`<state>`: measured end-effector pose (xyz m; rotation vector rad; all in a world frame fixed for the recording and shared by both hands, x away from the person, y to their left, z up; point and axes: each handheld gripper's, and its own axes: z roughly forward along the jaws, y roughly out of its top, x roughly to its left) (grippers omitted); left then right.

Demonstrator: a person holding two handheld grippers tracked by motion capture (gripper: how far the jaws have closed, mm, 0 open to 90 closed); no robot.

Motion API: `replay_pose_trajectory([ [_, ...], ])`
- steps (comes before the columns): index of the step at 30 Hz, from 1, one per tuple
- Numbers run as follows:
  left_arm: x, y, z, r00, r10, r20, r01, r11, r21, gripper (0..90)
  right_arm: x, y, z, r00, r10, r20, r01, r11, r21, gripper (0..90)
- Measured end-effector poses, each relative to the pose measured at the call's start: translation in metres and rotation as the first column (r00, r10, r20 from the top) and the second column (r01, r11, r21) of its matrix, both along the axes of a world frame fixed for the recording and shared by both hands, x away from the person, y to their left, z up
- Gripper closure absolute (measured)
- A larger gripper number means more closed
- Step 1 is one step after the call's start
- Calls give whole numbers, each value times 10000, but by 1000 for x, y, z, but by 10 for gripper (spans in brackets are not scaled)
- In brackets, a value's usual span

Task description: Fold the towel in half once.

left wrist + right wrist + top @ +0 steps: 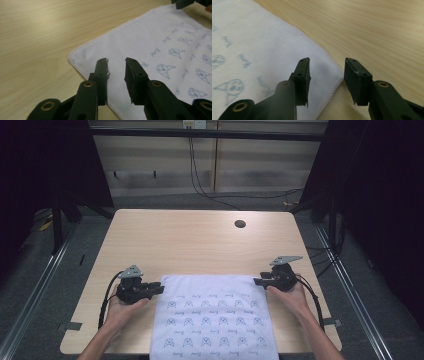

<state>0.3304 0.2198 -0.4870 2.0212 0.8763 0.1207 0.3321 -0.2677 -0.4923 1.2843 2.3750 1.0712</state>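
A white cloth (214, 317) printed with rows of small pale-blue cartoon faces and script lies spread flat on the light wooden table (190, 240), and everything else is easiest placed against it. It covers the middle of the table's near half, its near edge running right up to the table's near edge. The left gripper (159, 288), held in the person's left hand (121, 306), sits at the cloth's far left corner with its black tips pointing inward over the hem. In the left gripper view the left gripper (116, 65) has its jaws parted, nothing pinched between them, and the cloth (150, 37) lies flat beneath with its rounded corner just beyond the pads. The right gripper (257, 281), held in the right hand (290, 296), sits at the cloth's far right corner, likewise aimed inward. In the right gripper view the right gripper (327, 65) stands released too, its jaws set wider; one pad is above the cloth (262, 45) and the other above bare wood, so the corner lies in the gap between them, ungripped. A dark round cable hole (240, 224) sits in the table well beyond the cloth's far edge, towards the right. Black cables (200, 180) trail over the floor behind the table.
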Motion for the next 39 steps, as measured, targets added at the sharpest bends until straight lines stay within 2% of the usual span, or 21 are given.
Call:
replay_pose_trajectory([
  [1,0,0,0,10000,0,0,0,10000,0,725,4,-1,-3,9999,-106,-83,105,9999,-58,553],
  [2,4,0,0,9999,119,86,-121,9996,245,717,7,-3,-6,9997,-175,-140,173,9998,-129,544],
  [5,19,3,-6,9973,731,-52,-731,9973,-35,685,11,-9,-10,9995,-185,-260,190,9997,177,515],
  [6,23,4,-7,9968,768,-206,-766,9970,116,668,11,-9,-10,9997,-80,-219,85,9997,208,516],
  [9,26,4,-9,9957,915,-111,-910,9952,365,621,9,-5,-10,9998,81,-189,-78,9999,146,518],
  [11,28,6,-8,9952,970,-152,-964,9947,354,586,8,4,-11,9991,425,-90,-424,9991,101,559],
  [13,26,6,-9,9930,1172,-123,-1166,9925,362,546,5,9,-10,9988,490,-58,-490,9988,-24,602],
  [14,25,6,-10,9905,1372,123,-1377,9890,539,534,3,10,-10,9981,614,-5,-614,9980,-166,647],
  [15,25,6,-10,9905,1372,123,-1377,9890,539,513,3,10,-10,9981,614,-5,-614,9980,-166,647],
  [16,23,5,-14,9927,1203,25,-1202,9909,606,506,0,12,-8,9973,729,-65,-731,9967,-349,779],
  [18,22,3,-18,9946,1025,-155,-1011,9921,746,484,-2,12,-9,9971,742,-190,-745,9971,-184,851],
  [20,23,2,-19,9958,918,-55,-910,9922,854,479,-2,12,-9,9972,710,-214,-715,9972,-204,859],
  [23,25,-4,-19,9966,824,-28,-820,9940,724,476,-1,11,-9,9974,640,-330,-640,9979,39,866],
  [25,25,-9,-16,9970,747,-211,-723,9925,989,487,-1,11,-10,9975,625,-341,-620,9980,147,865],
  [26,22,-14,-12,9987,501,139,-514,9913,1214,524,-2,11,-9,9978,579,-329,-577,9983,84,865],
  [29,24,-18,-16,9996,264,41,-267,9897,1405,538,-2,11,-9,9975,637,-316,-635,9980,70,864],
  [30,23,-20,-16,9988,374,309,-420,9857,1630,538,-2,11,-9,9974,632,-339,-630,9980,69,863],
  [33,26,-18,-17,9984,472,314,-515,9872,1511,532,-1,10,-9,9971,669,-364,-665,9977,137,863],
  [36,29,-19,-19,9996,263,72,-269,9944,1026,528,-1,9,-10,9970,646,-423,-638,9978,203,863],
  [37,29,-19,-19,9996,263,72,-269,9944,1026,552,-1,9,-10,9970,646,-423,-638,9978,203,863],
  [39,27,-22,-19,9999,119,61,-125,9946,1030,681,-1,9,-10,9968,659,-446,-645,9974,329,862],
])
